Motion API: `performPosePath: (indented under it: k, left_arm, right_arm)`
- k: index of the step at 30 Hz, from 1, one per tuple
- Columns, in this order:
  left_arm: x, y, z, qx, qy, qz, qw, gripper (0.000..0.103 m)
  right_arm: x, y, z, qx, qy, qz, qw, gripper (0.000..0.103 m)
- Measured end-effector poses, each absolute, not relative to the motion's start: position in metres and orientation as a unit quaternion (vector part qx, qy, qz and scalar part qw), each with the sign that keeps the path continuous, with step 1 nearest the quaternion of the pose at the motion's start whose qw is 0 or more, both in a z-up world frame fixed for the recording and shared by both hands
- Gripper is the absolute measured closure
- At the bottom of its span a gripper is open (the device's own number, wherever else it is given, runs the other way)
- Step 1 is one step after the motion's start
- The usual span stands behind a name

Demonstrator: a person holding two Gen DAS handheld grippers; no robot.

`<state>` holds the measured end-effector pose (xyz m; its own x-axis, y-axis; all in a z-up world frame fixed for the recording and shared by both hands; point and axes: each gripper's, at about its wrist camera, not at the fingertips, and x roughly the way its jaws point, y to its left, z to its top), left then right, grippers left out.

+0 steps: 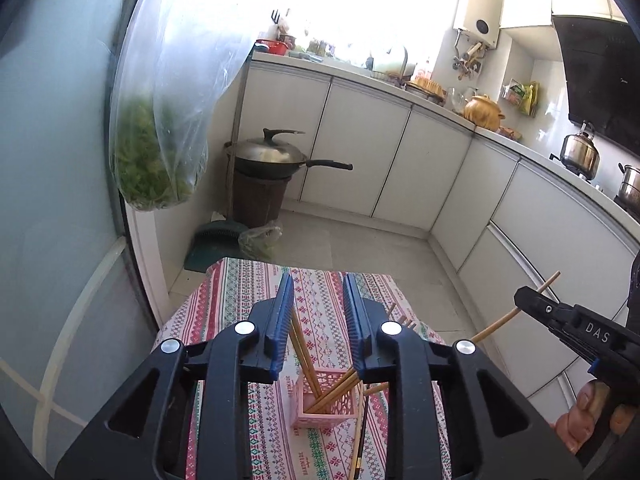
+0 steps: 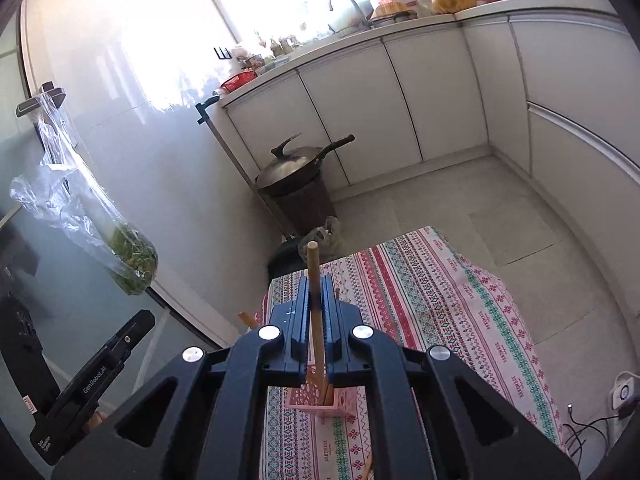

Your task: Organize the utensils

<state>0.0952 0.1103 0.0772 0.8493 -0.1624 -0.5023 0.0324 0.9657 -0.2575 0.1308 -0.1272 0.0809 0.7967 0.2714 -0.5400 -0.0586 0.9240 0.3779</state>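
Observation:
A pink lattice holder (image 1: 325, 404) stands on the patterned tablecloth (image 1: 320, 312) with several wooden chopsticks (image 1: 304, 360) leaning in it. My left gripper (image 1: 318, 292) is open and empty above the holder. More chopsticks (image 1: 358, 436) lie on the cloth beside the holder. My right gripper (image 2: 316, 292) is shut on one chopstick (image 2: 314, 280) and holds it upright over the holder (image 2: 320, 398). The right gripper also shows in the left wrist view (image 1: 524, 296), at the right, with its chopstick (image 1: 500, 322) slanting through it.
A covered wok (image 1: 268, 152) sits on a dark bin (image 1: 258, 200) by the white cabinets (image 1: 360, 140). A plastic bag of greens (image 1: 156, 152) hangs at the left by a glass door. A dustpan (image 1: 212, 244) lies on the floor. Cables (image 2: 584, 428) lie right of the table.

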Motion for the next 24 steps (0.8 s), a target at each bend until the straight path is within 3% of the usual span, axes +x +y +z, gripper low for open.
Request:
performPosePath:
  k: [8,10,12,13,19,24]
  left_arm:
    - [0.102,0.113,0.077,-0.134,0.271,-0.053,0.952,0.074]
    - [0.106,0.113,0.073,-0.133,0.277,-0.050,0.950,0.074]
    - [0.108,0.112,0.069,-0.132,0.284,-0.048,0.949,0.074]
    - [0.109,0.112,0.068,-0.131,0.286,-0.048,0.948,0.074]
    - [0.102,0.097,0.071,-0.101,0.272,-0.038,0.956,0.074]
    - [0.094,0.083,0.074,-0.074,0.251,-0.024,0.965,0.051]
  right_arm:
    - [0.149,-0.094,0.064,0.159,0.306,0.086,0.935,0.096]
    - [0.158,-0.081,0.049,0.147,0.312,0.095,0.934,0.094]
    - [0.167,-0.073,0.033,0.143,0.335,0.099,0.926,0.081]
    - [0.168,-0.071,0.027,0.146,0.343,0.099,0.923,0.079]
    - [0.151,-0.075,0.045,0.103,0.308,0.070,0.943,0.079]
    - [0.136,-0.080,0.055,0.075,0.286,0.044,0.954,0.070]
